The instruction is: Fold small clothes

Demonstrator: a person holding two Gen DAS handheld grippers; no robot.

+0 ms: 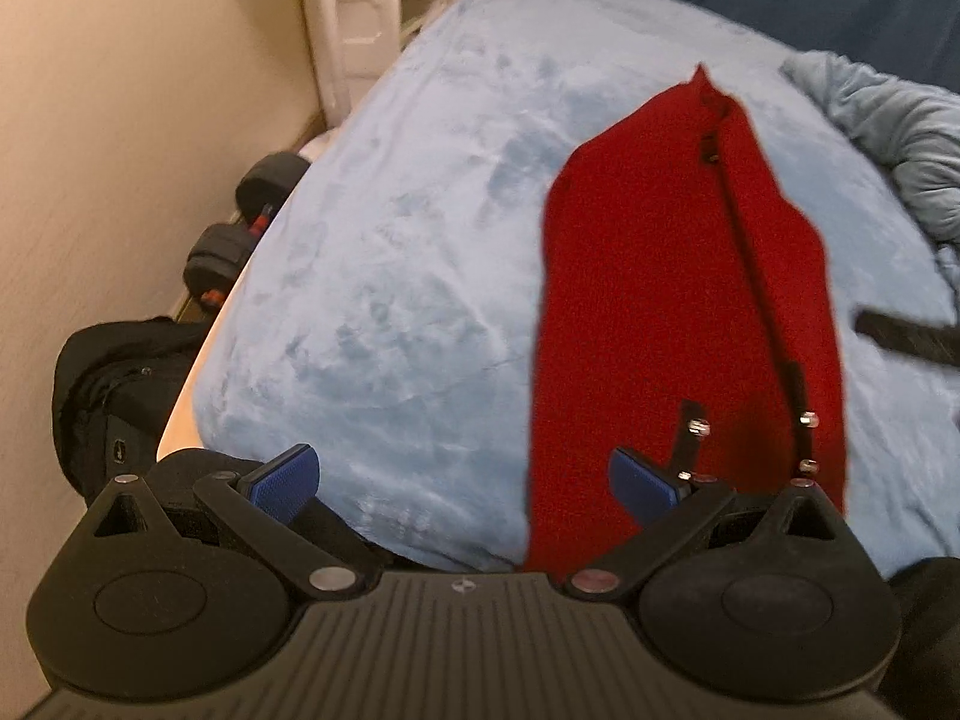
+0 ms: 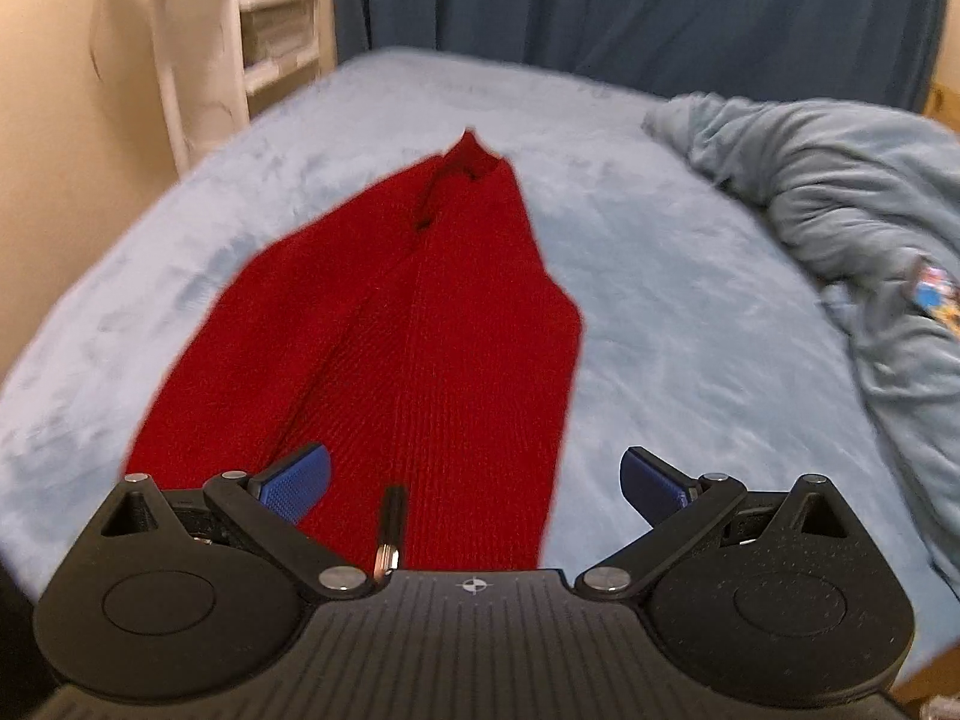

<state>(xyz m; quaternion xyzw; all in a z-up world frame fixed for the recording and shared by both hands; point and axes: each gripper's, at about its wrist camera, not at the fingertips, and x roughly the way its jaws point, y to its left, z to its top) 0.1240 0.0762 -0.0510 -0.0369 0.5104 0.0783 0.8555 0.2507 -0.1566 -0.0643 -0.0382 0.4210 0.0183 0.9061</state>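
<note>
A red knit garment (image 1: 678, 300) lies stretched lengthwise on the light blue bed cover (image 1: 390, 276), with black straps and metal snaps near its close end. It also shows in the right wrist view (image 2: 408, 336), narrowing to a point at the far end. My left gripper (image 1: 465, 480) is open and empty, its right finger over the garment's near left edge. My right gripper (image 2: 477, 483) is open and empty above the garment's near end, left finger over the cloth, right finger over the bed cover (image 2: 690, 330).
A crumpled blue duvet (image 2: 840, 192) lies at the right of the bed. A white fan stand (image 2: 174, 60) and shelves stand by the wall at left. Dumbbells (image 1: 240, 222) and a black bag (image 1: 114, 384) sit on the floor left of the bed. A dark curtain (image 2: 630, 6) hangs behind.
</note>
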